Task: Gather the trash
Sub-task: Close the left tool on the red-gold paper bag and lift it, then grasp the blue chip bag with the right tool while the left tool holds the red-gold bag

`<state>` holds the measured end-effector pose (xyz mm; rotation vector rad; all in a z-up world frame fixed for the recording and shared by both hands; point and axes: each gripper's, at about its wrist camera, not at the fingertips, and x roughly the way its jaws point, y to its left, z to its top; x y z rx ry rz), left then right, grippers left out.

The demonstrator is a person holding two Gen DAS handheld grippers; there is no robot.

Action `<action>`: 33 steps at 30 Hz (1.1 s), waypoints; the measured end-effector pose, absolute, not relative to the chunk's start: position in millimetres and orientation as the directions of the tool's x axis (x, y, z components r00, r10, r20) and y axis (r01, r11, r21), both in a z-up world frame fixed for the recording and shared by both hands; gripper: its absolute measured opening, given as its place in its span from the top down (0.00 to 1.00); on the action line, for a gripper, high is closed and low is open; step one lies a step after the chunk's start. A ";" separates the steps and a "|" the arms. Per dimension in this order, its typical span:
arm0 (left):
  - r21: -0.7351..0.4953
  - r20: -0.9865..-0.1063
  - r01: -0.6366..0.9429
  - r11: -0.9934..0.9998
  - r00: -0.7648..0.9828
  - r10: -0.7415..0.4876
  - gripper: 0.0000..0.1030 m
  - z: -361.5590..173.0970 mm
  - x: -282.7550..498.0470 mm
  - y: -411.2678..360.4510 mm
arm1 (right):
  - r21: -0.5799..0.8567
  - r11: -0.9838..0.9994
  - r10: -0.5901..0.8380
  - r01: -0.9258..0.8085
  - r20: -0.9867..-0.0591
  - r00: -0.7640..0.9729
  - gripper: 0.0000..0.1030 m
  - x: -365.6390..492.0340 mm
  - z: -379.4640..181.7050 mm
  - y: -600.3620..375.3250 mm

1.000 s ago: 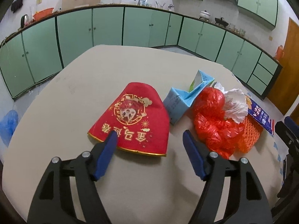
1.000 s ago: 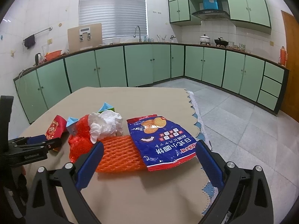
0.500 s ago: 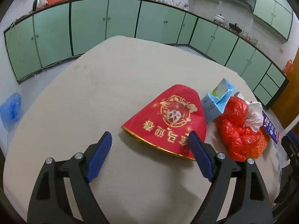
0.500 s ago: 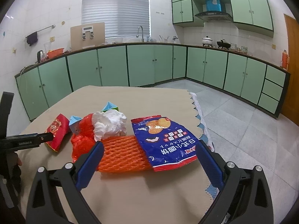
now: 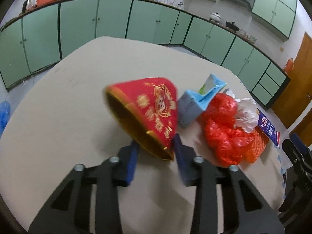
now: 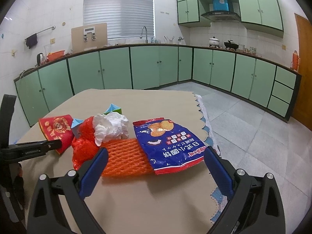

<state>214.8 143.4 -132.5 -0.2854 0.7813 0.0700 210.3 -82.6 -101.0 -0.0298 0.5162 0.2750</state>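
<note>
My left gripper (image 5: 156, 146) is shut on the near edge of a red and gold bag (image 5: 148, 113) and holds it tilted up off the table, its gold-lined mouth open. The bag also shows in the right wrist view (image 6: 56, 132). Beside it lie a blue carton (image 5: 197, 101), a crumpled red plastic bag (image 5: 222, 128), white tissue (image 6: 111, 126), orange foam net (image 6: 124, 159) and a blue snack packet (image 6: 171, 144). My right gripper (image 6: 156, 159) is open and empty, just in front of the net and packet.
The trash lies on a beige table (image 6: 148, 200) with a scalloped cloth edge (image 6: 206, 134) at the right. Green kitchen cabinets (image 6: 148, 66) run along the back and right walls. A blue bag (image 5: 3, 113) lies on the floor at left.
My left gripper has closed on the red bag's edge and lifted it, so the bag now tilts up with its mouth open. My right gripper has stayed open in place.
</note>
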 end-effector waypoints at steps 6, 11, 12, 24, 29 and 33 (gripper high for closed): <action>-0.206 -0.650 -0.135 0.969 0.759 -0.032 0.89 -120.7 211.0 130.4 | 0.045 0.965 0.247 -0.258 -0.489 0.837 0.07 209.8 -101.2 -87.5; -0.177 -0.630 -0.130 0.976 0.776 -0.011 0.90 -118.4 207.1 117.5 | 0.047 0.968 0.238 -0.248 -0.498 0.834 0.07 213.1 -102.5 -89.7; -0.163 -0.626 -0.129 0.978 0.780 -0.002 0.90 -119.1 204.1 115.3 | 0.042 0.969 0.230 -0.242 -0.507 0.831 0.07 215.1 -103.6 -89.2; -0.098 -0.555 -0.142 0.985 0.829 0.065 0.91 -107.3 188.3 104.6 | 0.032 0.970 0.212 -0.239 -0.590 0.779 0.13 231.8 -113.8 -85.3; -0.094 -0.524 -0.123 0.988 0.850 0.056 0.92 -101.4 185.9 97.6 | 0.048 0.969 0.217 -0.244 -0.643 0.735 0.28 245.3 -120.0 -82.8; -0.090 -0.509 -0.108 0.990 0.859 0.048 0.92 -101.4 183.9 92.7 | 0.061 0.966 0.227 -0.252 -0.667 0.710 0.47 249.1 -124.3 -83.3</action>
